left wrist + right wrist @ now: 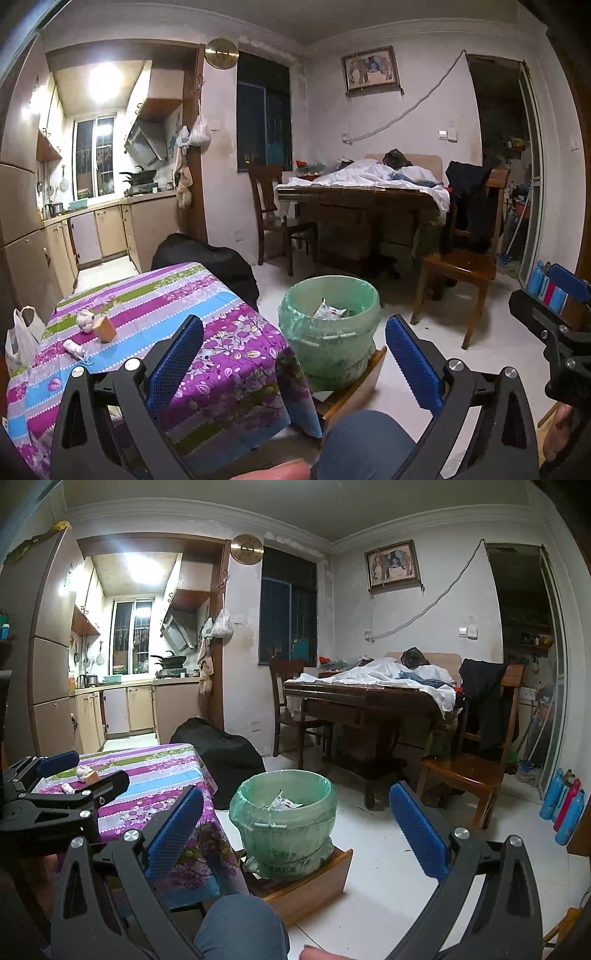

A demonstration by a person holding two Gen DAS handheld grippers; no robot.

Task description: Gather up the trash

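A crumpled white tissue (85, 320) is lying on the small table (207, 295), touching a tan block (106, 328). A second white wad with a bit of blue string (75, 350) is lying just in front of them, nearer the table's front edge. From the right wrist view the same scraps (83, 771) are showing small on the striped purple cloth, partly behind the other tool.

The bin (330, 334) is standing on the floor just right of the table, lined with a green bag and resting on a low wooden tray (364, 384). A crumpled wrapper (328, 310) is already lying inside it.

The left gripper (293, 362) is hovering above the table's front corner with its blue pads spread wide and nothing between them. The right gripper (295, 842) is hanging over the floor in front of the bin, its fingers likewise wide apart and empty. A knee in blue trousers (240, 926) is showing below both tools.

A white plastic bag (20, 339) is hanging at the table's left edge. A black bag (210, 262) is sitting on the floor behind the table. Farther back, a dark wooden dining table (354, 199) is carrying white cloth, with wooden chairs (458, 258) beside it, and coloured bottles (565, 808) are standing by the right wall.
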